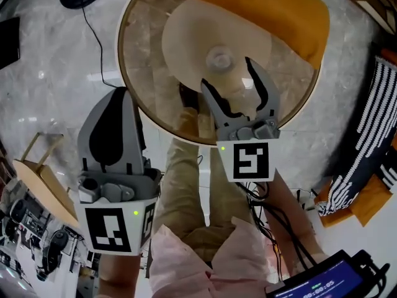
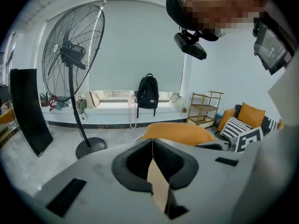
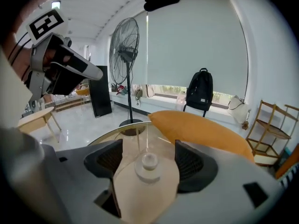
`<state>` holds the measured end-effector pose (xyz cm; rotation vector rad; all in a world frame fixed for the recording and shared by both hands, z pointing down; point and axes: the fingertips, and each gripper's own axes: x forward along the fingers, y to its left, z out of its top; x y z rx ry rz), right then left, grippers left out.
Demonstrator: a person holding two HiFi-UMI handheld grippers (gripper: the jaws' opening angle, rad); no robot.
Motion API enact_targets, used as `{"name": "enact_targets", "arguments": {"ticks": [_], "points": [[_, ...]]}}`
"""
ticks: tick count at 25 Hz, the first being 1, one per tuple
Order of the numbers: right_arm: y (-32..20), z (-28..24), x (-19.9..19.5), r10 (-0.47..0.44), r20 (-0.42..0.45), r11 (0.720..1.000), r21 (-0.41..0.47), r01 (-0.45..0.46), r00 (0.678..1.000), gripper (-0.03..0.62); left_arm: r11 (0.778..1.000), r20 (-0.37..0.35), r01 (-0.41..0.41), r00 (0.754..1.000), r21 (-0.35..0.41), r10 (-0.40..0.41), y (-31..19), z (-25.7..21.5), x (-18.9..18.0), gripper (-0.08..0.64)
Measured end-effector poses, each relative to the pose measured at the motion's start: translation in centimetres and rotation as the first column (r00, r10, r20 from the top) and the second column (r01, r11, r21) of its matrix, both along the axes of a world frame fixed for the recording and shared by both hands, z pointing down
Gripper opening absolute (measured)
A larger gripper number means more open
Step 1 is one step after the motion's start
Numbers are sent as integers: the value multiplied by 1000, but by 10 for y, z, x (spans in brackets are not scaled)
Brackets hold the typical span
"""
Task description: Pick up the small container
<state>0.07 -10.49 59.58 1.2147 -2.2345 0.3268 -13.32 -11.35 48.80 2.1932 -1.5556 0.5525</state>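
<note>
Two grippers are in our hands. Nearest us, the left gripper (image 1: 119, 104) is held up by the near left rim of the table (image 1: 141, 48), its jaws pressed together with nothing between them. Just ahead and to the right, the right gripper (image 1: 227, 72) reaches over the glass tabletop with its jaws spread wide.

Between those open jaw tips stands the container (image 3: 148, 164), small and clear, with a round knob on top. In the right gripper view we see a gap on each side of it, so neither pad touches it. It rests upright on a beige mat (image 1: 186, 36) that lies on the round table.

Beyond the mat, an orange cushion (image 1: 260, 5) covers the table's far edge. Farther back, a tall fan (image 3: 124, 55) stands on the floor, and a black backpack (image 3: 200, 93) sits on the window ledge.
</note>
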Motion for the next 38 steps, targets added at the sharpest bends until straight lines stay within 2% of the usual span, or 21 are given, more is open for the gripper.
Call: {"name": "enact_targets", "arguments": {"ticks": [6, 14, 26, 38], "points": [[-17, 31, -8, 5, -8, 1000, -11, -5, 1000, 354, 999, -11, -12, 1000, -50, 12, -7, 29, -3, 12], [-34, 52, -17, 21, -10, 999, -36, -22, 1000, 354, 997, 0, -11, 1000, -82, 11, -14, 39, -20, 12], [-42, 85, -18, 5, -55, 999, -49, -8, 998, 349, 992, -15, 15, 1000, -129, -17, -16, 57, -27, 12], [-45, 75, -12, 28, -41, 999, -27, -29, 999, 342, 996, 0, 16, 1000, -90, -16, -14, 39, -27, 12]]}}
